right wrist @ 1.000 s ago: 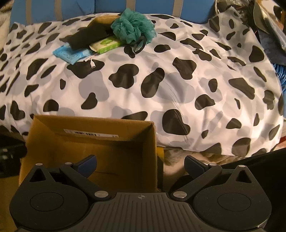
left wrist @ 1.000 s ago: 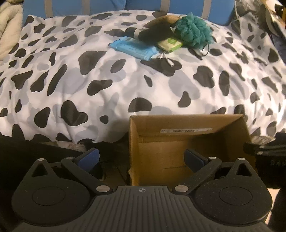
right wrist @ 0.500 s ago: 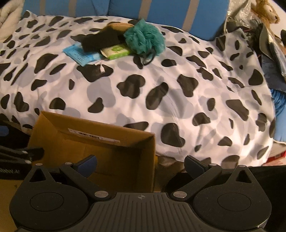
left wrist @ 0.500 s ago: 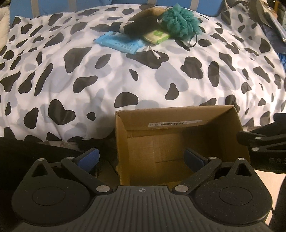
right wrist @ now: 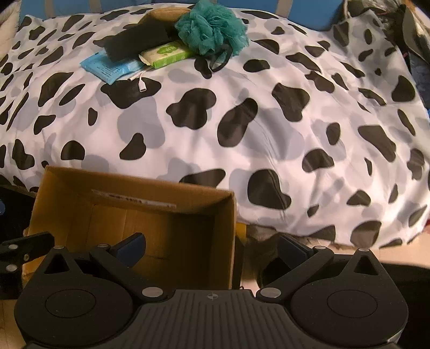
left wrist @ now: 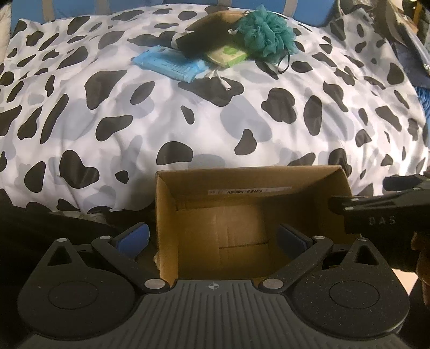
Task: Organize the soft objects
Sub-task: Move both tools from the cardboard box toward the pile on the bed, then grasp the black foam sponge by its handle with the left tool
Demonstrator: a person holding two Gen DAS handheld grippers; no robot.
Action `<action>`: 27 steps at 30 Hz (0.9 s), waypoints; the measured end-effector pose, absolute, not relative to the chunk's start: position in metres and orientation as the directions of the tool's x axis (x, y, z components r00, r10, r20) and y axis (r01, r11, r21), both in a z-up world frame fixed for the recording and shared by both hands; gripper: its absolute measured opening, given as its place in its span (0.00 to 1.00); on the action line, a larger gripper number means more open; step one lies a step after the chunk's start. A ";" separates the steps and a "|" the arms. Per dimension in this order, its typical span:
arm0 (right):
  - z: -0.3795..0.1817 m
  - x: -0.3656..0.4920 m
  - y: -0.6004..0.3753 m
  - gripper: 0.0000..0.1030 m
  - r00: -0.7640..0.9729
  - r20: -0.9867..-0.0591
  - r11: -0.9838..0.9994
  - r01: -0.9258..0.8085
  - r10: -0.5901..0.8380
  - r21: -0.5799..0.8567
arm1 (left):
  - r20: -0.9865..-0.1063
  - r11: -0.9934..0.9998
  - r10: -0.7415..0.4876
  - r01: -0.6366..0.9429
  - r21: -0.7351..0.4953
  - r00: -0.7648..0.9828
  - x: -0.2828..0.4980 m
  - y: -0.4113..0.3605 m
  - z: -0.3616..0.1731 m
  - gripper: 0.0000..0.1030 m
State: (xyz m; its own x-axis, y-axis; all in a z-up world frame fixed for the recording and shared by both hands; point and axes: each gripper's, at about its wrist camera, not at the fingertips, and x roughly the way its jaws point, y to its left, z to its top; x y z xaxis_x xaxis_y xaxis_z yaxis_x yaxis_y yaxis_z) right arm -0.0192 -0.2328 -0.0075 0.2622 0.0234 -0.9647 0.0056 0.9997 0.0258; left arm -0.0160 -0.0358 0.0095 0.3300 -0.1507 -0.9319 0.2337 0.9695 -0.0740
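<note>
An open cardboard box stands against the near edge of a cow-print bed; nothing shows inside it. At the bed's far side lies a small pile: a teal bath pouf, a green wipes pack, a blue wipes pack and a dark soft item on a tan one. My left gripper hovers open over the box's left part. My right gripper is open, straddling the box's right wall.
A white cable end lies just in front of the pile. Blue striped pillows back the bed. Dark clutter sits at the far right. The right gripper's side shows at the left view's right edge.
Both views have shifted closer over the box and bed; the pile looks nearer. The right gripper's body has come further into the left view. Both grippers stayed open.
</note>
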 end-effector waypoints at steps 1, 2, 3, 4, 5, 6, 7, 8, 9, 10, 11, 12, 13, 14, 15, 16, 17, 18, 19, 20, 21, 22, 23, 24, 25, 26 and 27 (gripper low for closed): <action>-0.009 -0.016 -0.235 1.00 0.261 -0.965 0.999 0.002 0.030 0.032 | -0.934 0.970 -0.149 0.230 -0.074 0.326 -0.015 -0.036 0.009 1.00; -0.010 -0.012 -0.237 1.00 0.261 -0.965 0.999 -0.001 0.043 0.044 | -0.936 0.971 -0.149 0.227 -0.077 0.319 -0.013 -0.037 0.009 1.00; -0.011 -0.009 -0.239 1.00 0.260 -0.964 0.998 -0.002 0.054 0.056 | -0.937 0.971 -0.152 0.224 -0.082 0.315 -0.011 -0.037 0.009 1.00; -0.012 -0.006 -0.241 1.00 0.260 -0.963 0.998 -0.001 0.066 0.068 | -0.938 0.972 -0.152 0.220 -0.084 0.311 -0.009 -0.037 0.009 1.00; -0.011 -0.002 -0.243 1.00 0.264 -0.961 0.997 -0.002 0.078 0.080 | -0.939 0.973 -0.151 0.216 -0.085 0.309 -0.008 -0.036 0.009 1.00; -0.011 0.000 -0.244 1.00 0.270 -0.959 0.996 -0.004 0.086 0.088 | -0.939 0.973 -0.153 0.215 -0.088 0.308 -0.006 -0.036 0.010 1.00; -0.010 0.003 -0.245 1.00 0.276 -0.957 0.996 -0.007 0.091 0.093 | -0.939 0.972 -0.158 0.215 -0.094 0.305 -0.004 -0.036 0.010 1.00; -0.009 0.006 -0.246 1.00 0.285 -0.954 0.995 -0.013 0.095 0.095 | -0.939 0.971 -0.164 0.217 -0.099 0.302 -0.002 -0.036 0.011 1.00; -0.008 0.009 -0.247 1.00 0.293 -0.951 0.995 -0.020 0.096 0.095 | -0.939 0.970 -0.169 0.218 -0.105 0.300 0.001 -0.035 0.012 1.00; -0.008 0.012 -0.247 1.00 0.301 -0.949 0.995 -0.028 0.096 0.092 | -0.937 0.969 -0.176 0.221 -0.111 0.302 0.002 -0.035 0.013 1.00; -0.007 0.015 -0.248 1.00 0.309 -0.946 0.995 -0.034 0.097 0.091 | -0.934 0.967 -0.182 0.228 -0.114 0.308 0.004 -0.034 0.015 1.00; -0.007 0.018 -0.250 1.00 0.314 -0.944 0.995 -0.039 0.100 0.092 | -0.931 0.965 -0.188 0.237 -0.116 0.311 0.007 -0.035 0.017 1.00; -0.007 0.020 -0.251 1.00 0.317 -0.943 0.995 -0.041 0.104 0.096 | -0.929 0.962 -0.196 0.247 -0.120 0.313 0.010 -0.035 0.018 1.00; -0.007 0.023 -0.254 1.00 0.320 -0.941 0.994 -0.044 0.109 0.100 | -0.927 0.958 -0.204 0.258 -0.124 0.315 0.013 -0.034 0.019 1.00; -0.007 0.027 -0.256 1.00 0.321 -0.940 0.993 -0.044 0.114 0.105 | -0.924 0.956 -0.210 0.265 -0.126 0.319 0.018 -0.034 0.021 1.00; -0.007 0.030 -0.257 1.00 0.324 -0.939 0.993 -0.045 0.118 0.109 | -0.923 0.956 -0.209 0.268 -0.122 0.325 0.023 -0.033 0.022 1.00; -0.007 0.033 -0.259 1.00 0.330 -0.936 0.992 -0.046 0.123 0.114 | -0.921 0.956 -0.206 0.271 -0.116 0.332 0.027 -0.033 0.022 1.00; -0.006 0.036 -0.261 1.00 0.336 -0.933 0.992 -0.046 0.126 0.117 | -0.917 0.954 -0.207 0.277 -0.112 0.342 0.033 -0.032 0.024 1.00; -0.005 0.040 -0.263 1.00 0.347 -0.929 0.991 -0.050 0.131 0.122 | -0.913 0.953 -0.210 0.283 -0.110 0.350 0.039 -0.032 0.025 1.00; -0.004 0.043 -0.264 1.00 0.354 -0.925 0.991 -0.055 0.137 0.125 | -0.910 0.951 -0.211 0.289 -0.107 0.358 0.043 -0.032 0.026 1.00; -0.003 0.047 -0.266 1.00 0.363 -0.921 0.990 -0.058 0.141 0.129 | -0.904 0.949 -0.215 0.299 -0.104 0.370 0.048 -0.032 0.027 1.00; -0.002 0.050 -0.267 1.00 0.371 -0.918 0.990 -0.056 0.142 0.131 | -0.897 0.945 -0.223 0.310 -0.103 0.382 0.054 -0.032 0.028 1.00; -0.002 0.054 -0.269 1.00 0.379 -0.914 0.989 -0.055 0.145 0.135 | -0.891 0.941 -0.232 0.321 -0.104 0.391 0.059 -0.032 0.028 1.00; -0.001 0.057 -0.271 1.00 0.384 -0.911 0.989 -0.055 0.148 0.137 | -0.885 0.938 -0.241 0.330 -0.107 0.399 0.064 -0.032 0.029 1.00; -0.001 0.061 -0.273 1.00 0.391 -0.908 0.989 -0.051 0.148 0.140 | -0.879 0.936 -0.248 0.335 -0.109 0.408 0.069 -0.032 0.029 1.00; -0.001 0.064 -0.274 1.00 0.398 -0.906 0.989 -0.045 0.147 0.140 | -0.874 0.935 -0.254 0.338 -0.111 0.415 0.073 -0.033 0.029 1.00; -0.001 0.067 -0.276 1.00 0.402 -0.904 0.989 -0.039 0.145 0.142 | -0.868 0.931 -0.264 0.347 -0.115 0.420 0.079 -0.034 0.029 1.00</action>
